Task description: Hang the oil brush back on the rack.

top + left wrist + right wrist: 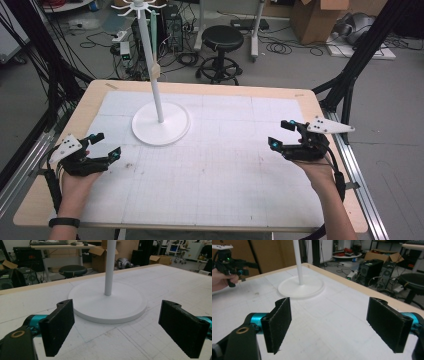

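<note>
Nearest the high camera are your two forearms, coming in over the near edge of the table (210,90), each hand carrying its gripper low over the white gridded mat (225,165). Your left gripper (104,146) sits at the near left, jaws spread wide with nothing between them; in the left gripper view the two black pads (58,327) frame bare mat, and beyond them the round base of the white stand (110,303). Your right gripper (281,134) is at the right, well apart from the stand, jaws likewise released and empty; its own view shows both pads (279,321) parted over bare mat, with the stand (300,287) farther off and your left hand with its gripper at the upper left. The stand (160,122) itself rests upright on the far-left part of the mat, its thin pole rising to a ring of pegs at the top; the pegs look bare as far as can be told, though the crown is small and partly cut off by the frame. It lies just beyond the left gripper, not touched by either. Nothing loose lies on the mat to be picked up or hung. Judgement: no grasp is in hand, and the stand shows no sign of being worked on at this instant, so this reads as either a start or a finish with hands parked. The left gripper, pointed at the base, is the better placed should the stand be the next thing taken.
</note>
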A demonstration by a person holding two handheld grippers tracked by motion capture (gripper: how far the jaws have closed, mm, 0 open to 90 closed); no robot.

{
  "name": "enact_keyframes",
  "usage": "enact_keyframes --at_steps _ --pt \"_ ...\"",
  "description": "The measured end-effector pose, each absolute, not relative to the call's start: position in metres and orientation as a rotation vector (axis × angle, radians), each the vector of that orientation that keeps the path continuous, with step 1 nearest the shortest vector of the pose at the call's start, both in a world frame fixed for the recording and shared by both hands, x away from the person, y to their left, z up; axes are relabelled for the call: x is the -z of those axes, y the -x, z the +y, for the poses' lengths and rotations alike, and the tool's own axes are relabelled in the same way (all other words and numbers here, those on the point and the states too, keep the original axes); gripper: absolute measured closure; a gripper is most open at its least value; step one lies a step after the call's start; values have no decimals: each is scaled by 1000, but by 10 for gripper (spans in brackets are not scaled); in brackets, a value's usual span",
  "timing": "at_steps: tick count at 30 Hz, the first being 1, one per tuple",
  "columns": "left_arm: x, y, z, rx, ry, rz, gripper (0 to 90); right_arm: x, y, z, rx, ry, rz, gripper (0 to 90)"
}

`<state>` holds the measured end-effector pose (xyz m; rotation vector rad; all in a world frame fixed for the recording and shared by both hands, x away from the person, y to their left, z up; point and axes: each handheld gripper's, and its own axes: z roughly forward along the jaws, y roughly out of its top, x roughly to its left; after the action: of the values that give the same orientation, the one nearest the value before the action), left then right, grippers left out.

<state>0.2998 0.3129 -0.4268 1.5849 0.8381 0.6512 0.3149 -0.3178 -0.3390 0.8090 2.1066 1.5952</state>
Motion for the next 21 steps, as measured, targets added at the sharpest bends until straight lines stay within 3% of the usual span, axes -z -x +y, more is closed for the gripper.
enact_keyframes --at_steps 13,21 --pt "424 -308 314 -664 -1535 839 139 401 -295 -356 -1588 -950 2041 158" --pt "423 -311 312 -680 -1542 837 138 415 -286 -375 -1555 -983 2021 156"
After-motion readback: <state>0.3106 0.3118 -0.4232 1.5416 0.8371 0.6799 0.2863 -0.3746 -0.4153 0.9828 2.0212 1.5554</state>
